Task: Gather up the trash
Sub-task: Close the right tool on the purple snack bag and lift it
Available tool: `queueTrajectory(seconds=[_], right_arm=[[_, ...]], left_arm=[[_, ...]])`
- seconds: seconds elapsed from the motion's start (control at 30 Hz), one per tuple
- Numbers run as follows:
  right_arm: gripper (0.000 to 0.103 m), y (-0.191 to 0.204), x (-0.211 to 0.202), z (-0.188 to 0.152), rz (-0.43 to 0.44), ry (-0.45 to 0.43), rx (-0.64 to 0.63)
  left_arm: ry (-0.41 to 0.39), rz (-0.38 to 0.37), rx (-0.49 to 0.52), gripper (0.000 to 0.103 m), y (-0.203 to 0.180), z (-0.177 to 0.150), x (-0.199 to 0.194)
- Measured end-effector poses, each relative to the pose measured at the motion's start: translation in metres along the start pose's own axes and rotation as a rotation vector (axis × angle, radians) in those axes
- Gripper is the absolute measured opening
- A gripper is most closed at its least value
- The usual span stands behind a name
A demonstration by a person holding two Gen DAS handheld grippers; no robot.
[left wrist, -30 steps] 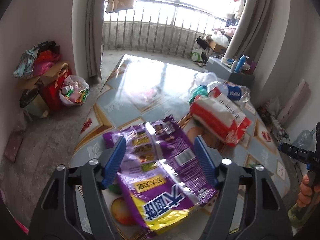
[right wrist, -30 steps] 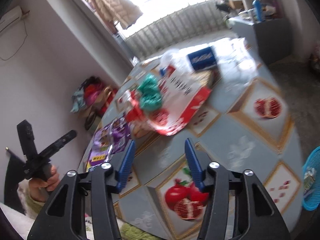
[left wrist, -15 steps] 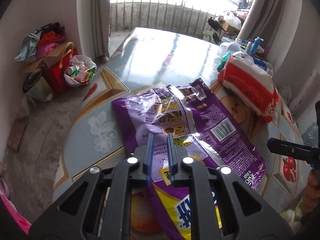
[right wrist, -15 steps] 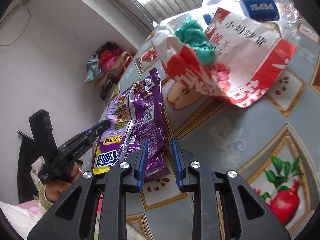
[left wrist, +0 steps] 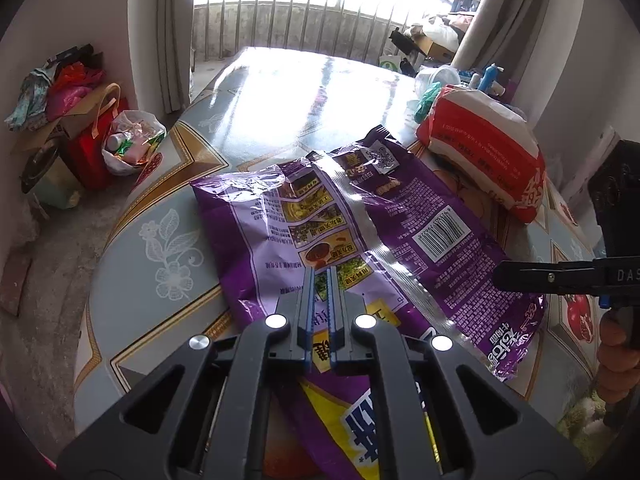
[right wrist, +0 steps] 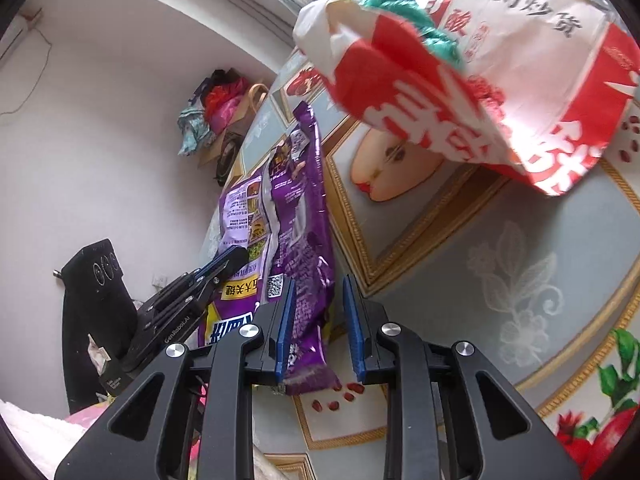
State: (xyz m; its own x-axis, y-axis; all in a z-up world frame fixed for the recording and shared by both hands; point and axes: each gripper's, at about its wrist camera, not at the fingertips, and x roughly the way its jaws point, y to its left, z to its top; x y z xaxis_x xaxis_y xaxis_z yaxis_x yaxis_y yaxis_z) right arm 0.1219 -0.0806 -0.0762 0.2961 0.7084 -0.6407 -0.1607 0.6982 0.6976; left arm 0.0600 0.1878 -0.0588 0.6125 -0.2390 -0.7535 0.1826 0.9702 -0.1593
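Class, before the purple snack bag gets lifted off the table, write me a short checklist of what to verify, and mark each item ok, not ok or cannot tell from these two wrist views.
1. Left gripper shut on the flat purple foil snack bag: ok, pads pinch its near part.
2. Right gripper gripping the bag: not ok, a gap shows between its pads, with the bag's corner between them.
3. Bag free of the red and white paper bag: ok, they lie apart.
4. Bag empty: cannot tell.
5. Floral tablecloth caught in the pinch: cannot tell.
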Motion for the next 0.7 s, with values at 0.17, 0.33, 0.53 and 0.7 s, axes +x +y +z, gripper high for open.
queueTrajectory(seconds=[0.17, 0.33, 0.53, 0.7], right_arm=[[0.011, 0.019, 0.006, 0.002, -0.047, -0.004, -0.078], [0.005, 0.049, -0.006, -0.004, -0.064, -0.043, -0.211], [0.004, 0.082, -0.050, -0.015, 0.008, -0.149, -0.330], [0.004, 0.077, -0.112, -0.021, 0.029, -0.288, -0.341]], left_arm=[[-0.007, -0.023, -0.022, 0.003, 0.006, 0.000, 0.000], [-0.030, -0.038, -0.064, 0.003, 0.020, 0.004, -0.012], [-0.160, -0.061, -0.085, 0.003, 0.025, 0.027, -0.058], [-0.276, -0.139, -0.089, 0.003, 0.009, 0.053, -0.086]])
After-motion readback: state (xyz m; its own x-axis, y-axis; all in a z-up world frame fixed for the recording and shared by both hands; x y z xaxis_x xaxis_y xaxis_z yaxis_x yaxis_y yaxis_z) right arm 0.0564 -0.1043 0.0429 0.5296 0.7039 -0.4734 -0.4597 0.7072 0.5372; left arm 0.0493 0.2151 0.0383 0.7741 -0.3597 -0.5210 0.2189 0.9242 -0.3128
